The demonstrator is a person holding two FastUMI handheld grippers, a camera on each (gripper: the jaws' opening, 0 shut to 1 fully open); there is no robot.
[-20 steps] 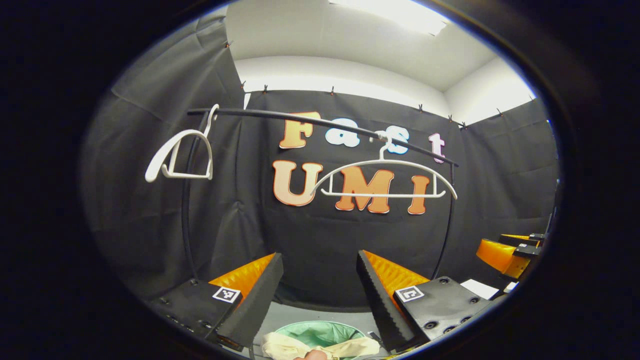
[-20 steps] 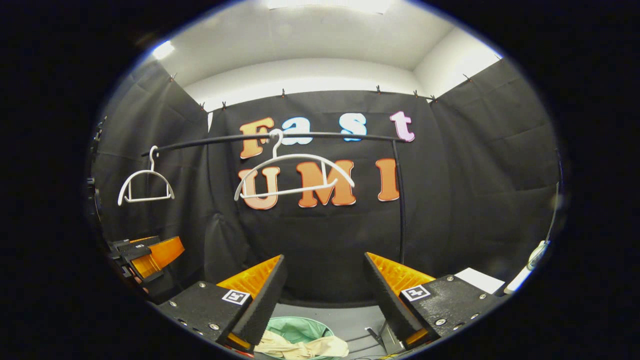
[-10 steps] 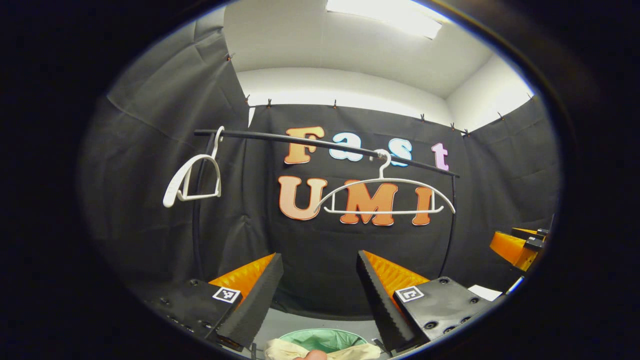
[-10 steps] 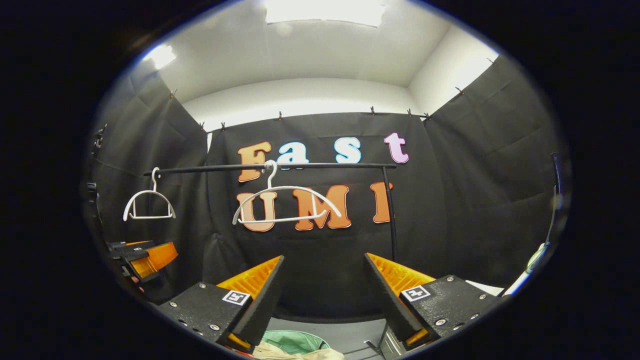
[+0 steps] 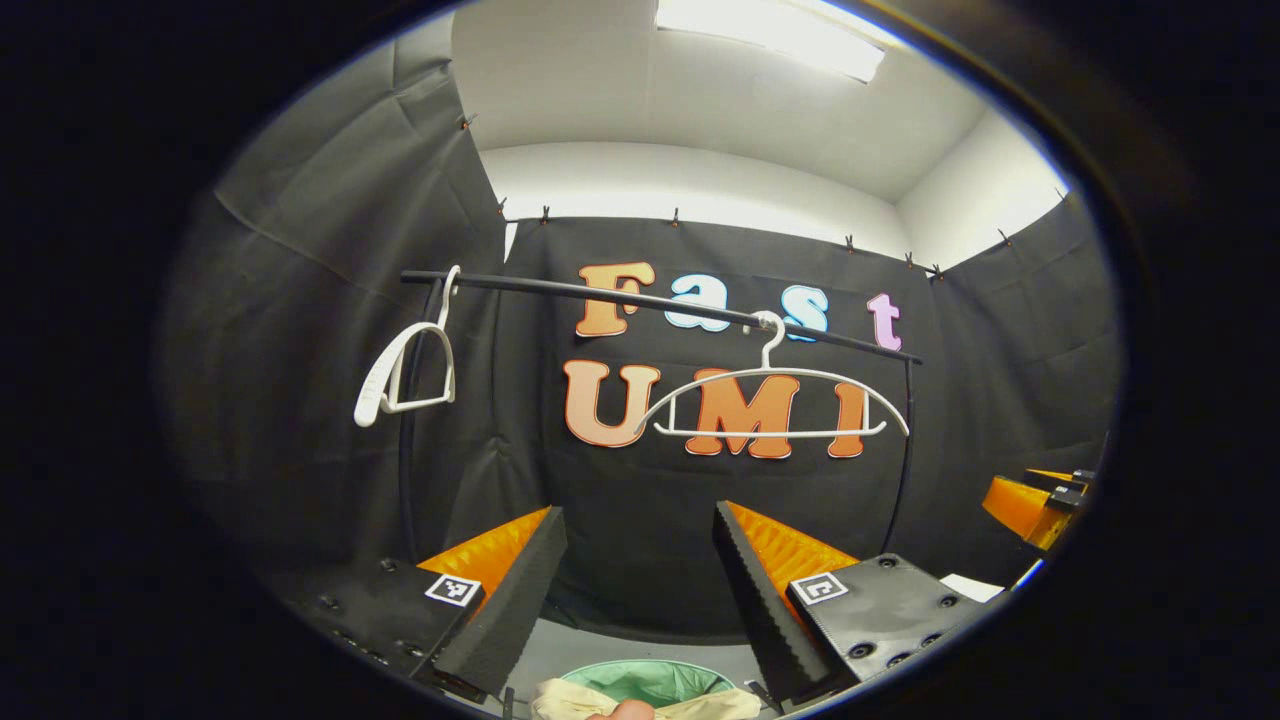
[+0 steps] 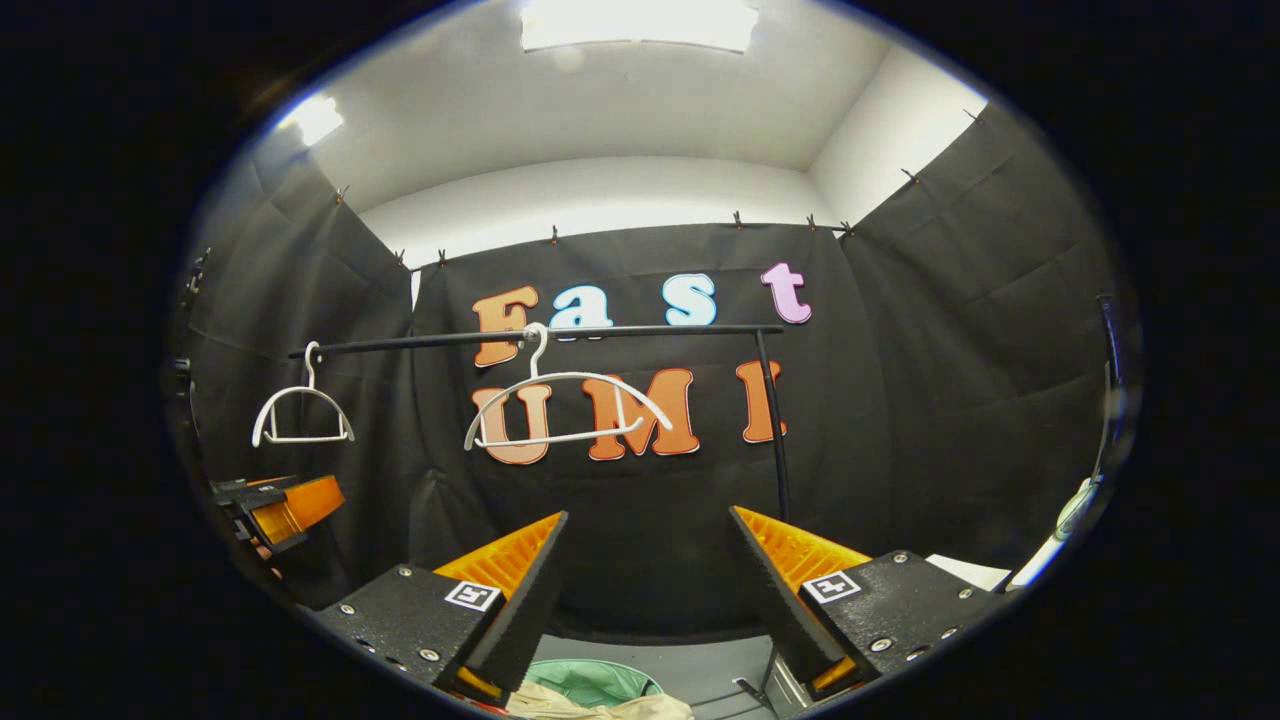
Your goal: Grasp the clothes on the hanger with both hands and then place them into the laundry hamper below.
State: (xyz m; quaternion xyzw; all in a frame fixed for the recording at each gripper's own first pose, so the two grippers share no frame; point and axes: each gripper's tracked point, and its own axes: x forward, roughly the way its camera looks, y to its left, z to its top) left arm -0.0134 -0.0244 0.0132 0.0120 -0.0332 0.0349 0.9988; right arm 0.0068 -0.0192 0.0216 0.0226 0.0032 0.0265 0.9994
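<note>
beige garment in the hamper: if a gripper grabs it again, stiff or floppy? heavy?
Probably floppy: the beige garment lies crumpled and draped over the rim of the green hamper, holding no shape of its own. Likely light for its bulk, since the cloth looks thin. One pinch would likely lift only a fold, with the rest trailing.

Black cloth walls (image 6: pixel 950 330), white ceiling (image 6: pixel 600 110), bright ceiling light (image 6: pixel 635 22), grey floor (image 6: pixel 700 665).

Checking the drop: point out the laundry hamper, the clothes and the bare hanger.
laundry hamper (image 5: pixel 640 678): left gripper view, green inner lining.
clothes (image 5: pixel 565 698): left gripper view, cream fabric draped over the hamper's rim.
bare hanger (image 5: pixel 770 432): left gripper view, lower bar.
</note>
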